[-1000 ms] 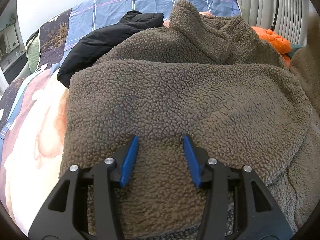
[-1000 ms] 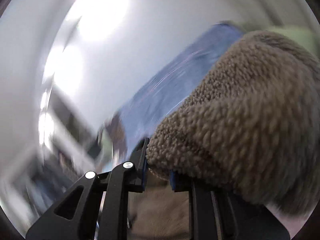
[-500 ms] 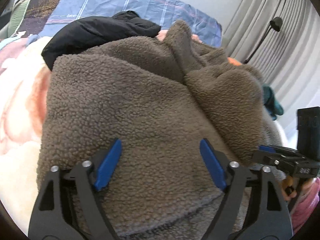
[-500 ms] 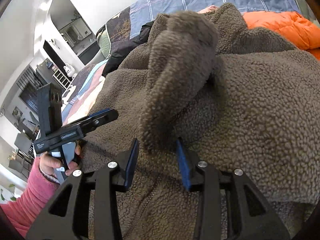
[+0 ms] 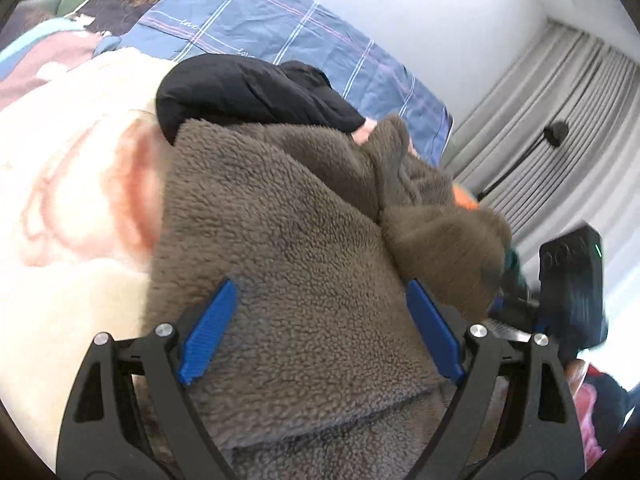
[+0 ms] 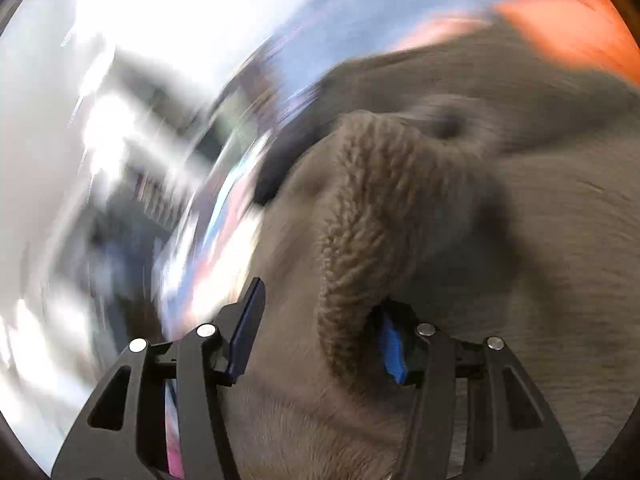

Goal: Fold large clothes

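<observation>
A large brown fleece jacket (image 5: 304,248) lies on the bed, partly folded over itself. My left gripper (image 5: 320,328) is wide open just above the fleece, with nothing between its blue pads. My right gripper (image 6: 320,328) is open, and a thick fold of the fleece (image 6: 360,240) lies between its fingers, draped against the right pad (image 6: 390,344). The right wrist view is heavily motion-blurred. The right gripper also shows in the left wrist view (image 5: 568,280), at the right edge of the fleece.
A black jacket (image 5: 248,88) lies behind the fleece on a blue plaid cover (image 5: 280,28). An orange garment (image 5: 466,200) peeks out at the right. A pale printed blanket (image 5: 68,184) covers the bed at left. Grey curtains (image 5: 560,120) and a lamp stand are behind.
My left gripper has opened wider and swung left over the fleece. My right gripper has opened and is moving fast; the fleece fold it held now lies loose between its fingers.
</observation>
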{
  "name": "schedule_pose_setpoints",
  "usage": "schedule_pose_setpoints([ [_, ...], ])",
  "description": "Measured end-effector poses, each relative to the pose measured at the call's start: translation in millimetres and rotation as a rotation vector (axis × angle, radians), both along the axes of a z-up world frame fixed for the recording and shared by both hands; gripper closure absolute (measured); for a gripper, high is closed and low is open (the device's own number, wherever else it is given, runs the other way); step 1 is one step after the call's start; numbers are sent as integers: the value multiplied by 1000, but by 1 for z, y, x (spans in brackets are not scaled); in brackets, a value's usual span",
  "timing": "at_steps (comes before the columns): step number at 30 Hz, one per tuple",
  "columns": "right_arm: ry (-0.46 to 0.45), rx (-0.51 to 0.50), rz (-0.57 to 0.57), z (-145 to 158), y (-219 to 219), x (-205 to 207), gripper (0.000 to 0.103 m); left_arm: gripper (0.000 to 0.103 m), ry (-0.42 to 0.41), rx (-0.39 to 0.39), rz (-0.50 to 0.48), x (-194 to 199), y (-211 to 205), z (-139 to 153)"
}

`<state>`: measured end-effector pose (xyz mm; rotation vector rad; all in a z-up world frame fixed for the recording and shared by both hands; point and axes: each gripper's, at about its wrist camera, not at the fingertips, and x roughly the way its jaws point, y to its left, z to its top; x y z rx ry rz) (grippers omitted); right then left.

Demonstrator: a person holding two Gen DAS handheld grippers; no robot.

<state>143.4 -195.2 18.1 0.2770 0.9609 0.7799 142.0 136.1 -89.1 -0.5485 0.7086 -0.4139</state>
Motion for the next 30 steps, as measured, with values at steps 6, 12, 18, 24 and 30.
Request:
schedule_pose_setpoints([
  [6, -44, -196, 90, -16, 18, -39, 48, 14, -8, -98, -36, -1, 14, 9],
  [12, -2, -188, -8, -7, -26, -52, 48, 14, 61, -12, -141, 18, -26, 3],
  [18, -26, -260, -137, -4, -83, -73, 48, 69, 82, 176, -188, 40, -72, 10],
  [24, -74, -207, -306, 22, -147, -96, 48, 68, -180, 222, -149, -13, -58, 96],
  [30, -100, -387, -461, 21, -155, -88, 41, 40, -53, 549, -32, -14, -50, 49],
])
